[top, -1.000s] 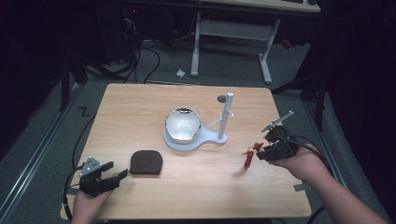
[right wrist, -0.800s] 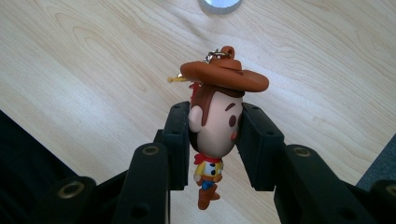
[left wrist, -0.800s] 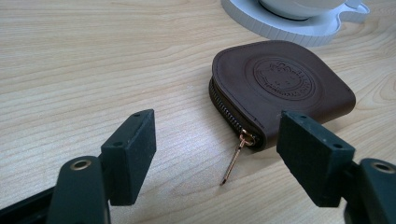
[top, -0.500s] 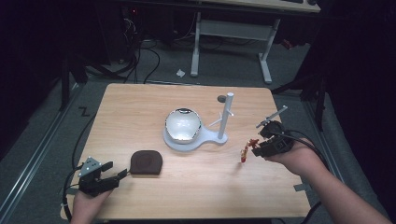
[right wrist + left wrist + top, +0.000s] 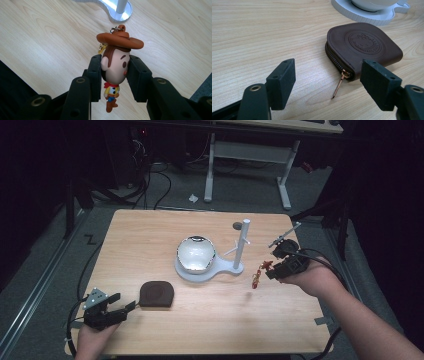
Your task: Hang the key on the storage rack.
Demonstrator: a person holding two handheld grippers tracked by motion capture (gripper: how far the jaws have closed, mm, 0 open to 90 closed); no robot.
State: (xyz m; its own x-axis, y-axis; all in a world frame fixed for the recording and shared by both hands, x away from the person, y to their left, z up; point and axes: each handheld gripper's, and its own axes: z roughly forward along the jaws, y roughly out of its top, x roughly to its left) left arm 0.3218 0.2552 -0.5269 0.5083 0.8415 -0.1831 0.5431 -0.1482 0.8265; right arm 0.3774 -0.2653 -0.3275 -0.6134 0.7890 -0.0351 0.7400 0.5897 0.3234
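My right gripper (image 5: 270, 270) (image 5: 115, 75) is shut on a small cowboy keychain figure (image 5: 116, 67) (image 5: 259, 274), its pads pressed on the head under the brown hat. I hold it in the air to the right of the white stand (image 5: 210, 267) with its round mirror and upright post (image 5: 242, 242). My left gripper (image 5: 125, 309) (image 5: 327, 80) rests open at the front left. A brown zip pouch (image 5: 362, 46) (image 5: 156, 293) lies just ahead of it. The pouch's zipper pull (image 5: 339, 83) lies between the jaws, untouched.
The wooden table (image 5: 150, 240) has its edges close to both hands. A small dark round thing (image 5: 237, 225) lies behind the post. A white desk frame (image 5: 250, 155) and cables stand on the floor beyond the far edge.
My right gripper has lifted the figure and carried it a little left and toward the stand. My left gripper has stayed where it was.
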